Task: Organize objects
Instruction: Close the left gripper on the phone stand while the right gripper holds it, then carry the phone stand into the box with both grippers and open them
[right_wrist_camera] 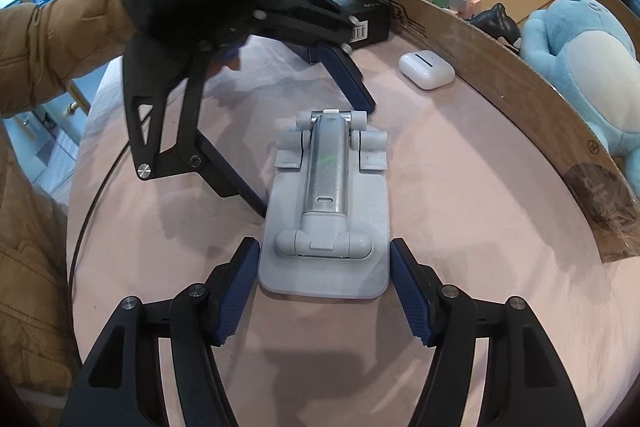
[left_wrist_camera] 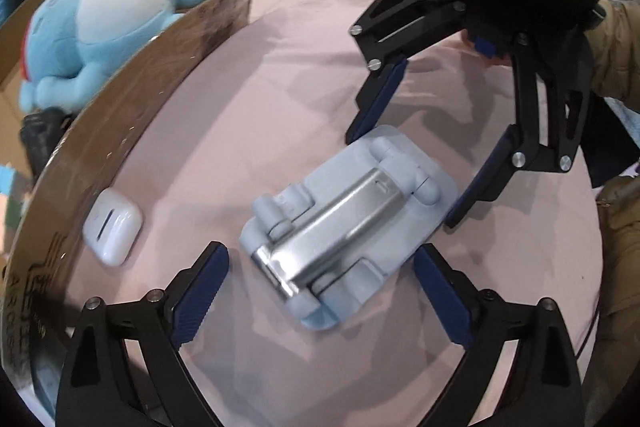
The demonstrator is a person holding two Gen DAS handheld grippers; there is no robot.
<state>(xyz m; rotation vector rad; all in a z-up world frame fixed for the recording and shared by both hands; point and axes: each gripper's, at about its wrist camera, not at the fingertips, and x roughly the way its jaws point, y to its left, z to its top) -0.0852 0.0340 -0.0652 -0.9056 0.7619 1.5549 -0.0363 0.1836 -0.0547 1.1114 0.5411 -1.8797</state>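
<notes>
- Grey folding phone stand [right_wrist_camera: 326,203] lies flat on the pink-clothed desk [right_wrist_camera: 480,227], at 6 o'clock from the white earbud case [right_wrist_camera: 427,69].
- Right hand-held gripper [right_wrist_camera: 324,291] straddles its near end, pads just beside the edges, spread, not visibly pinching.
- Left hand-held gripper [left_wrist_camera: 320,293] is spread wide around the far end.
- Squeeze evenly across the base before lifting toward the cardboard box [right_wrist_camera: 520,75] at 2 o'clock.

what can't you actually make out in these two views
- Cardboard box: its floor under the blue plush is hidden in both views.
- Black box: mostly hidden by the left gripper in the right wrist view; absent from the left wrist view.
- Dark object beside the plush: cut off by the box wall, unidentifiable.
- Phone stand: blurred in the left wrist view.
</notes>
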